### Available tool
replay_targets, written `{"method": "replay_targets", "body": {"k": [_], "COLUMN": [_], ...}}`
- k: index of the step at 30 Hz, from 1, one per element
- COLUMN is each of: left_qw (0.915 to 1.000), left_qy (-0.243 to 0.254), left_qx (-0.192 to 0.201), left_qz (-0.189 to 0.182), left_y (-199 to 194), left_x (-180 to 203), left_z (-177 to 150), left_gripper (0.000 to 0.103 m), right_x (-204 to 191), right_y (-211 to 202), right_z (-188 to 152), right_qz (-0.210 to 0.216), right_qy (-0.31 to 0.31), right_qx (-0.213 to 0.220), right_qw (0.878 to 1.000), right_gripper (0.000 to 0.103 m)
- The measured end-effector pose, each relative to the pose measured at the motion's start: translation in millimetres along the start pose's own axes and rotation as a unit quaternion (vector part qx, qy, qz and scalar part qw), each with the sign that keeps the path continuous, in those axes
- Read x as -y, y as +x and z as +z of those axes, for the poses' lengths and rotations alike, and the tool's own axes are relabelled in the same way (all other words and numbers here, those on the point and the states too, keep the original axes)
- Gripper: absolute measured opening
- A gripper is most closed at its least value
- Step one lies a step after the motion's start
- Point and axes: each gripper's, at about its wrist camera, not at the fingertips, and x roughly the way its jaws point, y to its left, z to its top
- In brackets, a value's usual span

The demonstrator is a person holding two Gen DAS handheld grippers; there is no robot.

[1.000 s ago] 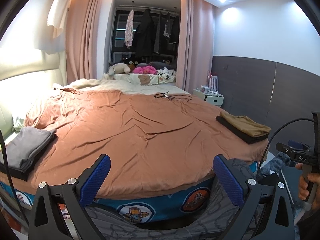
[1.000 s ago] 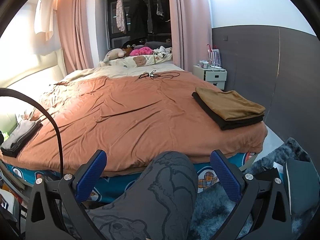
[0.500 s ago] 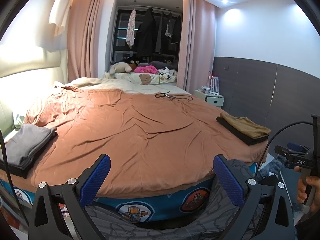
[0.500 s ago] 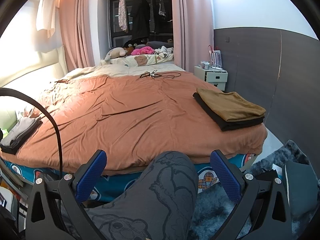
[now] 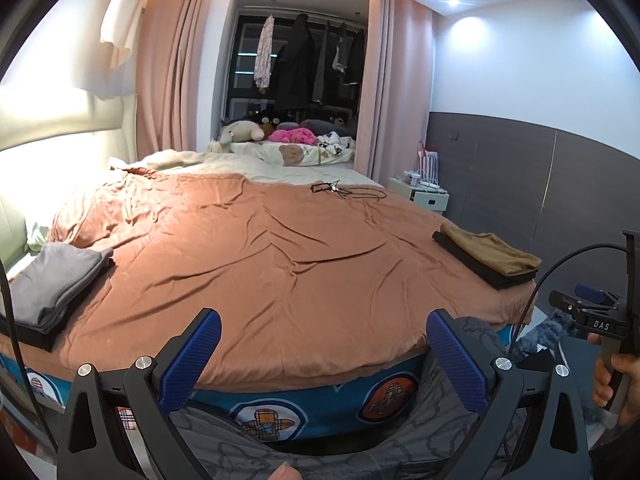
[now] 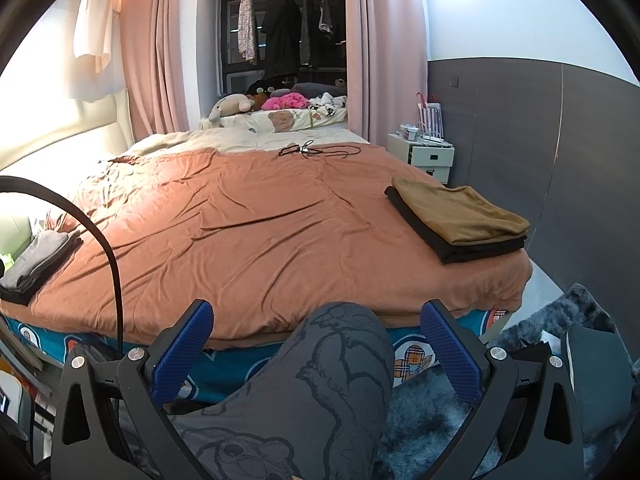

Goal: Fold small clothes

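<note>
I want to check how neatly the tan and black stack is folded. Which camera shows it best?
The right wrist view: the tan and black stack sits large and close on the bed's right edge, both layers clear. The left wrist view shows the same stack smaller, near the frame's distorted right side, partly behind a cable.

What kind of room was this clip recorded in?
A home bedroom, by the look of it: a wide bed under a rust-brown cover, clothes on a rail behind pink curtains, and a small white nightstand by the wall.
</note>
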Motion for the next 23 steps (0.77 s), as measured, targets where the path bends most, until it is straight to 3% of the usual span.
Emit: {"method": "replay_targets", "body": {"k": [23], "left_qw": [1.0], "left_qy": [0.004], "left_qx": [0.001], "left_qz": [0.0], "left_y": [1.7], "left_x": [5.8], "left_z": [-0.6], "left_gripper": [0.103], "right_x": [4.7], "right_y": [1.1], "right_z": [1.2], "right_qz": [0.004], "right_qy": [-0.002], "right_qx": [-0.004], "right_qw": [1.0], "right_gripper": [0.103]}}
